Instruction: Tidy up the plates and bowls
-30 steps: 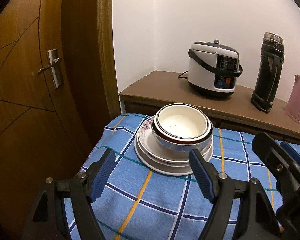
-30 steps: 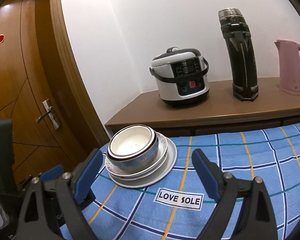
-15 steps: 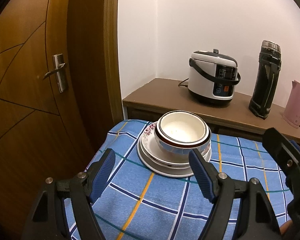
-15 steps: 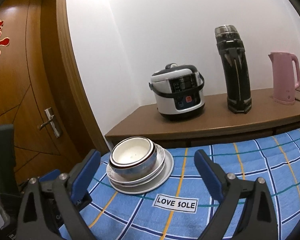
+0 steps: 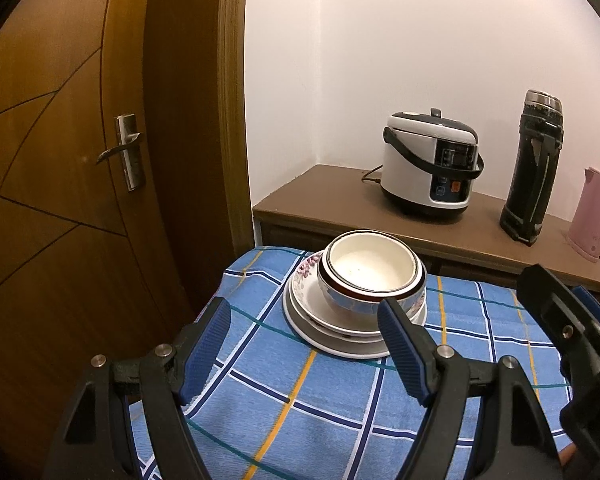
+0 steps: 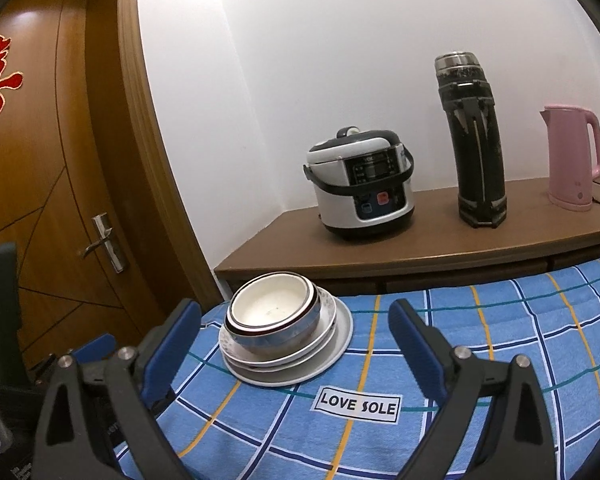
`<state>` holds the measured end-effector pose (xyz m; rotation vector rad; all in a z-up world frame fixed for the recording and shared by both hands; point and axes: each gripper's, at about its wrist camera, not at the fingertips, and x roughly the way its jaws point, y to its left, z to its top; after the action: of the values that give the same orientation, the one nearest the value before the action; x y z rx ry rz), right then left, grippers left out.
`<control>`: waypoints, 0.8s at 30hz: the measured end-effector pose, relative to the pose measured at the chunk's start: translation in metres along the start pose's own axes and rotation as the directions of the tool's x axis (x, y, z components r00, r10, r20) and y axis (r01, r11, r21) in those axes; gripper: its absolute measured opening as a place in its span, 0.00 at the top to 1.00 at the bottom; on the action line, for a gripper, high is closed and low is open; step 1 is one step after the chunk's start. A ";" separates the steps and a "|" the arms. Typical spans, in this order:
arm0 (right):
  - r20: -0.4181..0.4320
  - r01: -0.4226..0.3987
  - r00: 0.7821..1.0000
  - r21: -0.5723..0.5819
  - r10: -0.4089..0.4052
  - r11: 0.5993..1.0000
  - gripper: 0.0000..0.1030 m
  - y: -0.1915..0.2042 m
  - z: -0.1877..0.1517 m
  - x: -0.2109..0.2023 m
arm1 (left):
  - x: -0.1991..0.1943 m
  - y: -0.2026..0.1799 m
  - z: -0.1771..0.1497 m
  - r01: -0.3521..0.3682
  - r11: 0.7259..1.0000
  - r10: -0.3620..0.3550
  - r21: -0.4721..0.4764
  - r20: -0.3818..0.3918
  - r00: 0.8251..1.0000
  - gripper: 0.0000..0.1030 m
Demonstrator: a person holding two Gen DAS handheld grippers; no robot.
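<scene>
A stack of dishes [image 5: 354, 312] is sitting near the far left corner of a table covered with a blue plaid cloth [image 5: 324, 408]. The stack is made of nested white bowls [image 5: 372, 276] with dark rims resting on several white plates [image 5: 332, 334], one of them showing a floral edge. The left gripper [image 5: 306, 344] is hovering over the near left part of the table, its blue-padded jaws spread wide and gripping nothing, with the stack lying just beyond them. The right gripper [image 6: 296, 344] is hovering beside it, jaws likewise spread and empty. A white label [image 6: 358, 404] on the cloth is reading LOVE SOLE. Behind the table, a brown sideboard [image 6: 440, 248] is carrying a rice cooker [image 6: 364, 188], a tall black flask [image 6: 474, 140] and a pink kettle [image 6: 574, 156]. A wooden door [image 5: 60, 160] is standing at the left.
</scene>
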<state>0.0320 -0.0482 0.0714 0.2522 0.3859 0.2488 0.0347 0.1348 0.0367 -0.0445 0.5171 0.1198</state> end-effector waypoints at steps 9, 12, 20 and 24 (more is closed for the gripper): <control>0.004 0.001 1.000 -0.001 -0.001 1.000 0.06 0.001 0.001 -0.002 | -0.002 -0.001 -0.001 0.000 1.000 0.000 0.006 0.004 1.000 0.24; 0.007 0.002 1.000 0.002 -0.002 1.000 0.06 0.001 0.002 -0.004 | -0.003 -0.001 0.000 0.000 1.000 0.000 0.009 0.008 1.000 0.24; 0.011 0.002 1.000 0.000 -0.002 1.000 0.06 0.001 0.002 -0.007 | -0.005 -0.001 -0.001 -0.005 1.000 0.005 0.012 0.011 1.000 0.24; 0.013 0.001 1.000 0.000 -0.001 1.000 0.06 0.002 0.002 -0.009 | -0.007 -0.001 -0.001 -0.004 1.000 0.004 0.010 0.014 1.000 0.24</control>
<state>0.0242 -0.0491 0.0772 0.2534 0.3729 0.2462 0.0289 0.1332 0.0395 -0.0328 0.5042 0.1216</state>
